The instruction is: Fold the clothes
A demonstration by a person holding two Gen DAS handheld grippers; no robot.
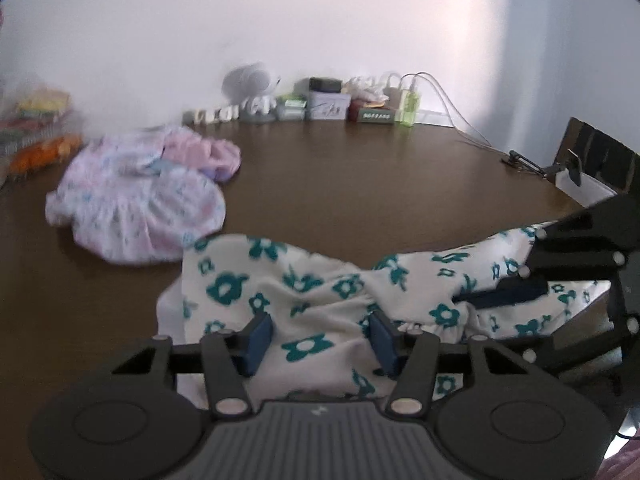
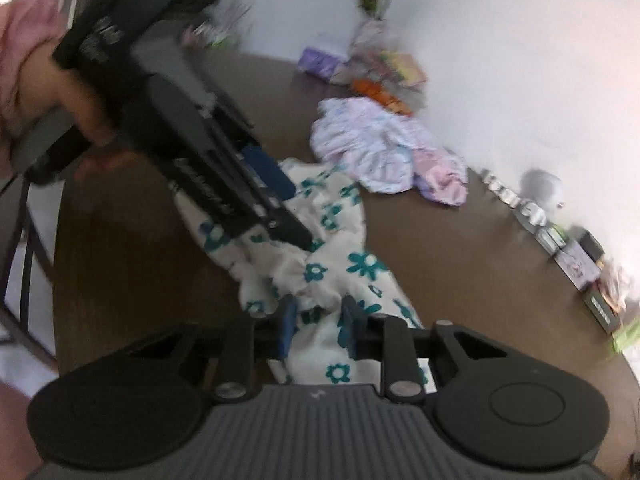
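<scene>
A white garment printed with teal flowers (image 1: 320,300) is lying crumpled in a long strip along the near edge of the round dark-brown wooden table (image 1: 380,168). Both grippers are working over it.

The left gripper (image 1: 320,338) is pointing down at the left part of the strip, its two blue-padded fingers (image 1: 260,340) standing apart with white cloth lying between them; the pads are not pressing on the fabric, so its jaws are standing open. In the right wrist view the same tool is showing as a long black body reaching in from the upper left, with a person's hand (image 2: 76,96) in a pink sleeve (image 2: 24,36) wrapped around its handle.

The right gripper (image 2: 318,326) is sitting over the other part of the strip, nearer the table's right edge. Its blue pads (image 2: 288,328) are drawn close together with a bunched ridge of the flowered cloth pinched between them, so its jaws are gripping the garment. The view is blurred, yet the fold is clearly filling the narrow gap.

Farther in, toward the table's left edge, a heap of pale pink and white printed clothes (image 1: 140,200) is lying well apart from the flowered garment. Along the far edge by the white wall (image 1: 320,20), a row of small boxes and bottles (image 1: 328,104) is standing beside a white rounded device (image 1: 248,80), and a stack of colourful items (image 1: 36,128) is sitting at the far left edge.
</scene>
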